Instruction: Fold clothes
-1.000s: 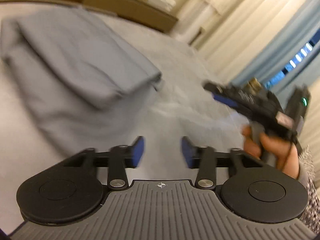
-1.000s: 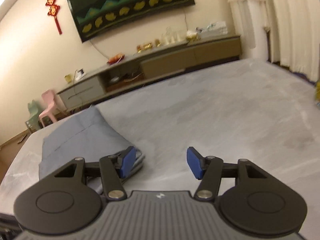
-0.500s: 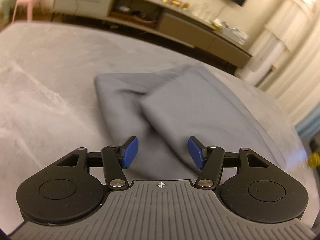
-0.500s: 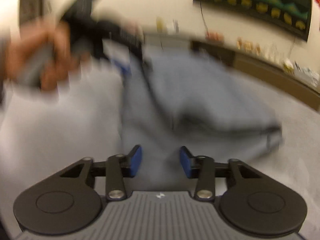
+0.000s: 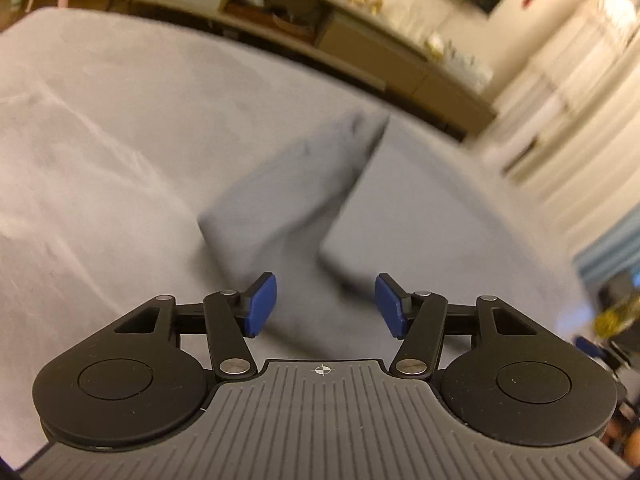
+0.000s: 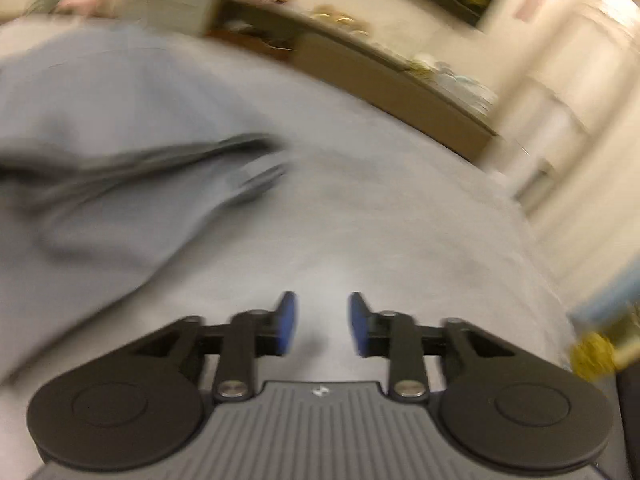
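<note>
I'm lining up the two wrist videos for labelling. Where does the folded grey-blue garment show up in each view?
Left wrist: the folded grey-blue garment lies at centre, just ahead of the open left gripper.
Right wrist: it fills the left half, blurred, well left of the open right gripper.
Shared landmark: the long low cabinet along the far wall, upper centre to right in both.

The left gripper (image 5: 325, 304), jaws apart and empty, hovers just before the folded grey garment (image 5: 360, 200) on the bed (image 5: 100, 140).
</note>
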Available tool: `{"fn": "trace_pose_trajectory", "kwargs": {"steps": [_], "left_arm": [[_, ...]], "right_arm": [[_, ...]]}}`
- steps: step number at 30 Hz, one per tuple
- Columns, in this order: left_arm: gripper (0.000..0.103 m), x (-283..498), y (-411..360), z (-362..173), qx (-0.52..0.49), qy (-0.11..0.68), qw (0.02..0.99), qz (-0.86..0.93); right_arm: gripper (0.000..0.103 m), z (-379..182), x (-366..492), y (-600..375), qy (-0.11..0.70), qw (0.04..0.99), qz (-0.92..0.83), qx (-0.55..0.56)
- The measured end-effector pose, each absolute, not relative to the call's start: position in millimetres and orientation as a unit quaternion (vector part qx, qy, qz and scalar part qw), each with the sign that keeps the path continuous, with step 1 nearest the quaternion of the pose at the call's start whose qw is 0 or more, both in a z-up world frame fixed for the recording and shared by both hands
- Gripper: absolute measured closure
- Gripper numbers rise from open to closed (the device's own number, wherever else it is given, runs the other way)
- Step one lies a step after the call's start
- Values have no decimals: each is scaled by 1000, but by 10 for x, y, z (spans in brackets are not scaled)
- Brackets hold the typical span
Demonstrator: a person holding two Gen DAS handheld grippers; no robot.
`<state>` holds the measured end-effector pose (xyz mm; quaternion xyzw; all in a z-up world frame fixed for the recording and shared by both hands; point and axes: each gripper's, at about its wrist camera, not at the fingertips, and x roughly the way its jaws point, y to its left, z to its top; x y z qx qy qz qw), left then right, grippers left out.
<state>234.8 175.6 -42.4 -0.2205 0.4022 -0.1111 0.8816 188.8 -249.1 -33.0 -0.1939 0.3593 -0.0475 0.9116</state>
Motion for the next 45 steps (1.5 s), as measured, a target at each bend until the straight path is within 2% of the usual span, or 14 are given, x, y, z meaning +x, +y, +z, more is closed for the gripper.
{"fn": "trace_pose_trajectory", "kwargs": {"steps": [2,4,8,12,16,18,23,25,30,33,36,38,41,45], "left_arm": [[56,2404,1795,-383,-229,388,885,-116],[56,2469,1813,-431,-242,394,878,-125],[65,2457,1847,-548,-260,415,865,-113],[59,2274,1688,-472,-288,419,837,-204],[60,2402,1349,-701,-258,460,822,-217],[60,2436,1398,-828,-302,449,817,-200],[67,2349,1687,-1022,-434,421,785,-136],[74,2322,1742,-1019,-444,422,781,-122],[72,2310,1801,-943,-439,428,782,-111],[73,2256,1795,-876,-443,428,781,-105],[71,2074,1725,-553,-355,428,820,-135],[55,1988,1466,-340,-230,417,855,-207],[59,1802,1115,-266,-80,400,884,-229],[58,1713,897,-519,-4,410,879,-245]], "right_arm": [[71,-32,1628,-2208,307,928,-1,-210],[47,139,1409,-1738,268,928,78,-248],[44,-35,1455,-854,245,875,164,-383],[49,-365,1821,-729,283,848,152,-421],[90,-282,1749,-846,303,845,141,-417],[95,-192,1720,-794,289,854,126,-413],[97,-188,1356,-320,276,854,165,-408],[96,-419,1291,-195,279,839,172,-434],[96,-571,1172,-50,268,829,158,-464],[96,-462,1102,-108,298,843,169,-415],[96,-308,1329,-331,343,863,193,-318],[95,-211,1513,-558,376,871,213,-234],[95,-154,1648,-765,398,873,226,-171],[94,-96,1795,-1009,418,871,238,-101]]}}
